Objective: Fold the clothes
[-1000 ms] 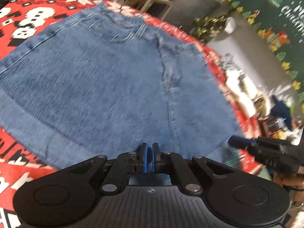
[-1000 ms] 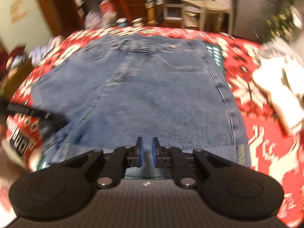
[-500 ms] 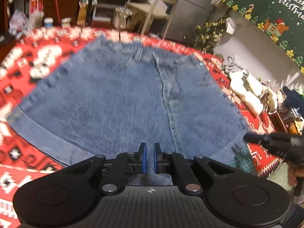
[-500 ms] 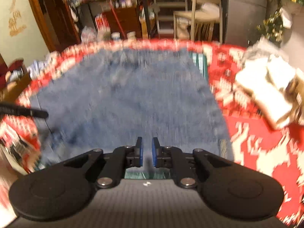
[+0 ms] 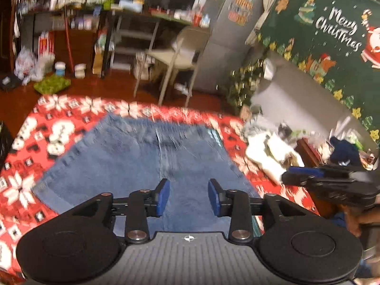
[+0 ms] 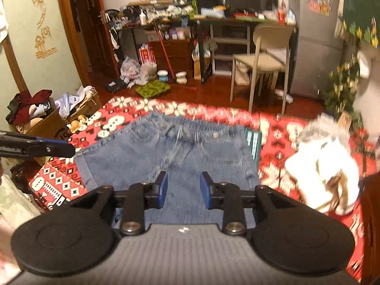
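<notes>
The work surface is covered by a red patterned cloth (image 5: pixel 59 128) with white snowflake and snowman motifs. A pair of denim shorts (image 5: pixel 133 166) is laid flat on it, waistband at the far side, hems toward the cameras. Red cloth is exposed along the far edge and on both sides of the shorts. A strip of green fabric (image 6: pixel 253 142) is seen at the right edge of the shorts. A pile of white and grey clothes (image 6: pixel 325 163) is located on the cloth to the right, apart from the shorts.

Beyond the far edge, a dark red floor (image 6: pixel 213 92) is visible, with a beige chair (image 6: pixel 266 52), a cluttered desk (image 6: pixel 237 19) and a cardboard box (image 6: pixel 49 121) at the left. A green Christmas banner (image 5: pixel 337 35) is hung on the right wall.

The left gripper (image 5: pixel 188 197) is held above the near part of the shorts, fingers parted wide, nothing between the blue pads (image 5: pixel 163 196). The right gripper (image 6: pixel 182 190) is held likewise, spread wide and empty. Each gripper is seen from the side in the other's view; the gap between them is unobstructed.
</notes>
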The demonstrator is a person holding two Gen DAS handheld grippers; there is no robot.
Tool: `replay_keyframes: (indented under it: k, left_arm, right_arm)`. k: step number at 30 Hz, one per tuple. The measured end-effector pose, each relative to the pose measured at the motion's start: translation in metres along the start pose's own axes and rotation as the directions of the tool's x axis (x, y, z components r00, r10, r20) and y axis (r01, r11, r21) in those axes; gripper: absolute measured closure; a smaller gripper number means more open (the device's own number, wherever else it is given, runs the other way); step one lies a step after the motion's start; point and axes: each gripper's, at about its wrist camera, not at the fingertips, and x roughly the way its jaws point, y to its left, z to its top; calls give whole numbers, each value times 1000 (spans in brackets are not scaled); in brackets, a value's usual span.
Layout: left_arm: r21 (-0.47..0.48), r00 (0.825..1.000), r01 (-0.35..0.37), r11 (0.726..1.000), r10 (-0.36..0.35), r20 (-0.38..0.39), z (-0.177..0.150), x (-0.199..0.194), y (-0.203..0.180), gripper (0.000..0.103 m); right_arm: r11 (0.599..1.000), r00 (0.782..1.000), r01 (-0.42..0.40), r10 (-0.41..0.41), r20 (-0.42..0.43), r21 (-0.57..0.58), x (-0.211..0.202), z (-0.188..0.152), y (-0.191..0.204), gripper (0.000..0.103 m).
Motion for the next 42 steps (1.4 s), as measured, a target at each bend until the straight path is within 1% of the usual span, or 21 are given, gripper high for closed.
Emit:
replay_keyframes:
  k: [2,5,7,9,10,11,14,16,18,20,22,23,24,26,30,33,34,35,37,38,42]
  left_arm:
    - [9,999,51,999,-51,-2,-7,5,-4,59]
    - [55,995,97,994,-96,-16,-19,27,-7,58]
    - [105,995,96,990,-95,-18,-30,48,-8,58]
    - [157,996,84,984,-81,-28,-42,69,-9,63]
    - [184,997,73,980,-66,-40,-48,80,-10,68]
    - [210,997,61,976,-52,-50,-54,90,-11,68]
    - [277,996,71,958,-53,-73,-68,114,-12,67]
    - [338,995,81,938,-60,-74,-77,122,-15,65]
    - [398,995,91,913,-67,-74,-86,128,-18,62]
    - [488,992,111,866,-70,-102,-97,129,-26,62]
    - [596,994,99,796,-47,-103,-109,130,-34,63]
    - [645,993,99,758,-38,-109,-114,132,-39,66]
    - [680,993,100,726,-30,-113,-117,135,-41,68]
    - [742,993,100,663,-15,-120,-124,142,-44,75]
    - [840,994,90,535,0,-106,-137,148,-50,75]
    - [898,996,77,433,2,-86,-148,152,-54,75]
    - [908,997,77,412,-1,-83,-148,152,-54,75]
    - [908,996,86,411,-6,-91,-147,153,-54,80]
    - [902,994,108,418,-17,-111,-142,156,-51,85]
    - [899,992,119,421,-23,-120,-140,157,-50,90]
    - [839,988,146,524,-39,-147,-125,157,-45,94]
  right_arm:
    - [996,999,-13,16,-34,83,16,-13,-16,70]
    - [983,997,-29,40,-59,179,42,-35,-42,70]
    - [969,996,-41,58,-64,242,58,-53,-58,70]
    - [944,994,-48,77,-77,327,72,-72,-77,70]
    - [929,993,-52,89,-84,365,78,-81,-85,70]
    - [915,991,-61,104,-89,398,82,-88,-91,68]
    - [882,983,-104,162,-89,460,95,-104,-98,68]
    - [873,980,-116,177,-87,473,101,-110,-96,67]
    - [875,982,-118,174,-77,470,102,-113,-93,66]
    - [879,985,-112,161,-67,464,100,-117,-90,65]
    - [880,987,-106,150,-60,464,97,-119,-87,62]
    - [881,988,-102,145,-59,463,96,-120,-86,62]
    - [883,988,-97,141,-61,460,95,-122,-85,61]
    - [886,989,-90,134,-65,455,94,-126,-83,61]
    - [878,988,-92,139,-66,469,95,-130,-82,61]
    - [879,988,-89,136,-68,469,94,-131,-82,61]
    - [877,988,-90,137,-66,471,94,-131,-83,61]
    - [875,988,-91,138,-65,475,93,-132,-84,61]
    - [872,988,-90,138,-65,480,93,-133,-85,61]
    - [871,988,-90,138,-66,482,93,-133,-85,61]
    - [870,988,-88,138,-68,485,93,-136,-85,61]
